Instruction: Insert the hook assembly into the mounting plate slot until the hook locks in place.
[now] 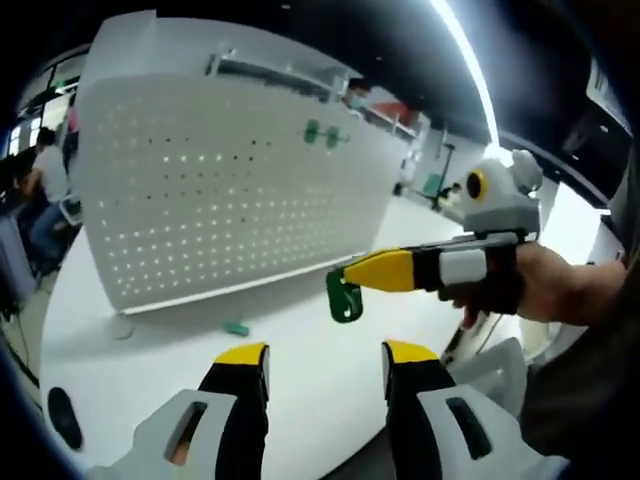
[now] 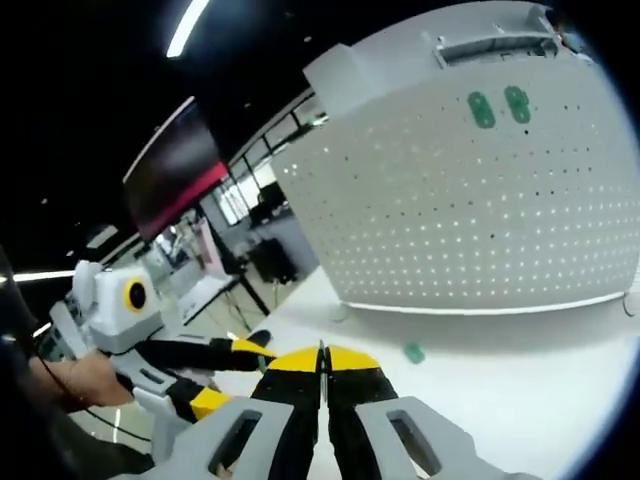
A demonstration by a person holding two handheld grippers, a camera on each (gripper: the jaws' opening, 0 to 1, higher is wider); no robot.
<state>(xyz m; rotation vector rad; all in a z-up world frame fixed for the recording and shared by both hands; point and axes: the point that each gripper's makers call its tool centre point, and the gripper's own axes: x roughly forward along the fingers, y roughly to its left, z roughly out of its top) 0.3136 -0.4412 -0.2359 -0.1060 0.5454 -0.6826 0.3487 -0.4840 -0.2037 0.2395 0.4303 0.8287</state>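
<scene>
Since our right gripper has its fingers clamped on the green hook well short of the pegboard, left gripper fingers apart, we reckon a crooked approach could miss the slot.

Green hook hanging from yellow-tipped claw (right), white pegboard upright

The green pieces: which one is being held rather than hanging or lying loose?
The green hook, pinched in the right gripper; two hang on the pegboard, one lies on the table.
</scene>
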